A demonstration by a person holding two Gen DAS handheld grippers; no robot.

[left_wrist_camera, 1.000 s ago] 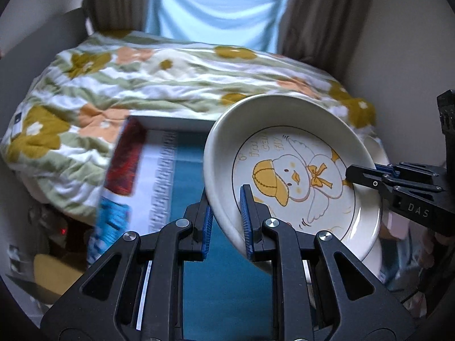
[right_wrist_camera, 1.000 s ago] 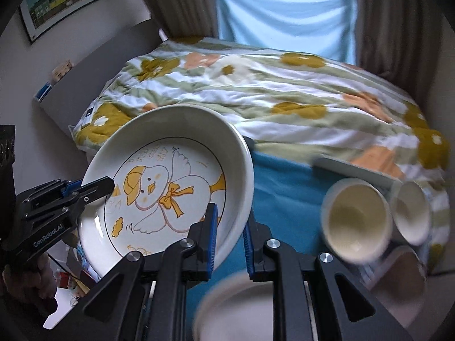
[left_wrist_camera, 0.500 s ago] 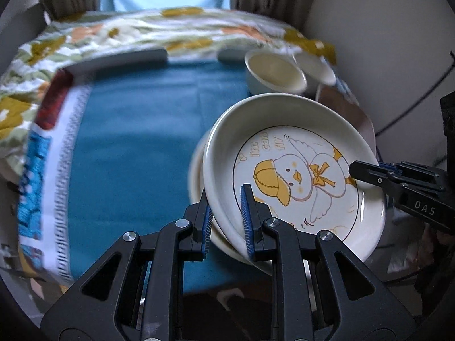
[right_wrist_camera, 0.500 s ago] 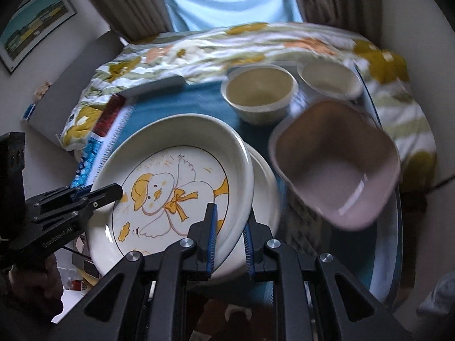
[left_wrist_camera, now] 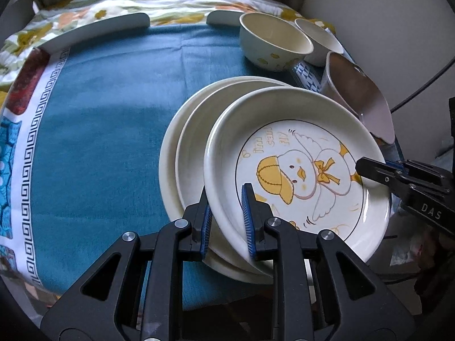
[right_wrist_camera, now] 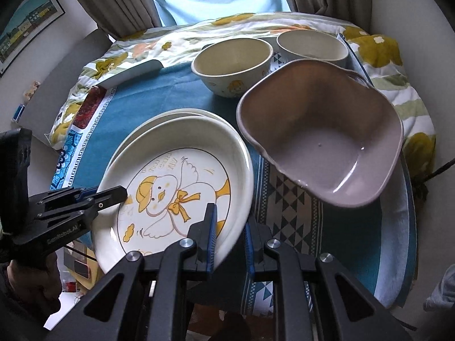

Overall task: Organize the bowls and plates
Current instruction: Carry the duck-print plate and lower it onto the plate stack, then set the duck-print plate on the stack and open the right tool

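Both jaws clenched on one duck plate point(left_wrist_camera: 298, 170): our left gripper point(left_wrist_camera: 226, 221) pinches its near rim, our right gripper point(right_wrist_camera: 229, 233) the opposite rim. Beneath it, two stacked plates point(left_wrist_camera: 193, 142) (cream) on the desk point(left_wrist_camera: 99, 128); beyond, bowls point(right_wrist_camera: 231, 62).

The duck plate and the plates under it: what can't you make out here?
- Plates below: both views, insides covered by the duck plate; whether it rests on them is unclear.
- Small writing above the duck: too tiny.
- Far bowl: partly behind the mauve dish.
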